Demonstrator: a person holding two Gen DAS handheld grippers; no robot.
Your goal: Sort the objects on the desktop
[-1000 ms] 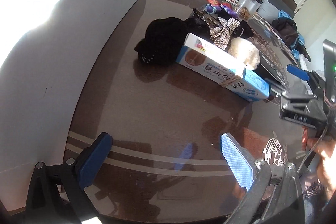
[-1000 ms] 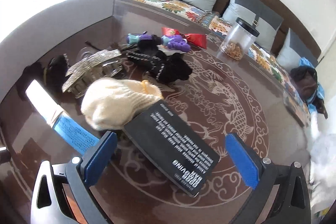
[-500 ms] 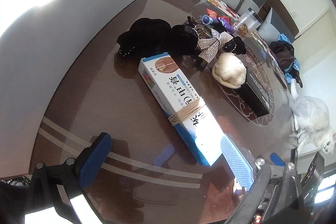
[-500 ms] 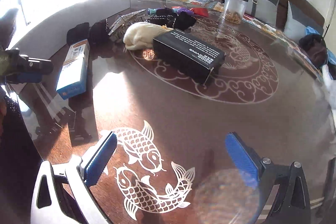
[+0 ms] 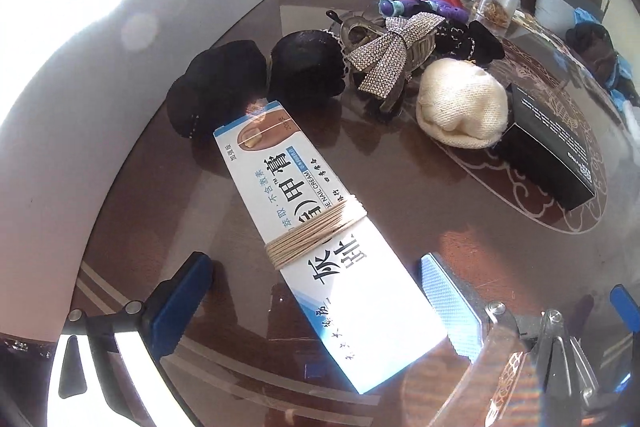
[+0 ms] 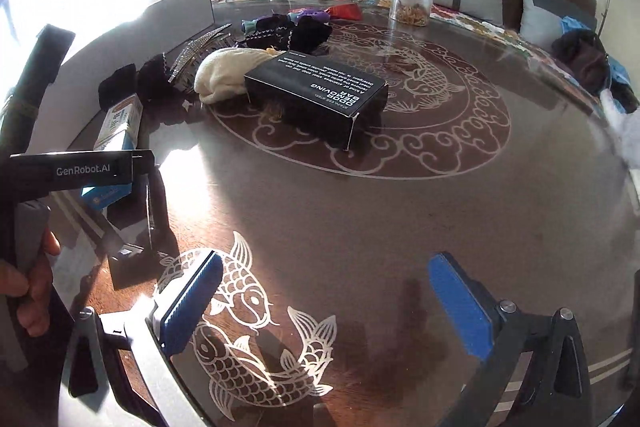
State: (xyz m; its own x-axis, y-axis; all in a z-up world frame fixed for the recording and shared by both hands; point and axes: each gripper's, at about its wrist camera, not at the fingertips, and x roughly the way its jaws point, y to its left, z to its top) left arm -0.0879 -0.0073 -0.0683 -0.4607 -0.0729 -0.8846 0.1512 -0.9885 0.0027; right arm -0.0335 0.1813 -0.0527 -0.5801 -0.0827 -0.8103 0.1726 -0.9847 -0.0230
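- The left tool (image 5: pixel 312 291) hangs low over the glossy brown desk (image 5: pixel 400 187) with its blue pads spread wide, straddling the near end of the white and blue nail cream box (image 5: pixel 320 235); neither pad appears to touch the carton yet
- The box lies flat, bound round the middle with pale twine (image 5: pixel 316 235), its far end just beside a black cap (image 5: pixel 216 87)
- The right tool (image 6: pixel 320 307) is released too, holding nothing, poised above the fish inlay (image 6: pixel 240 327) well apart from the clutter
- Behind the box a heap waits: a rhinestone bow clip (image 5: pixel 392 47), a cream knit hat (image 5: pixel 460 107) and a black carton (image 6: pixel 320 95) touching it
- The step in hand looks like the approach for picking up the nail cream box, the first item to sort
- The next move likely calls for lowering a little, centring the pads on the long sides, and closing gently, since thin cardboard may buckle and the long box may tip from an end grip
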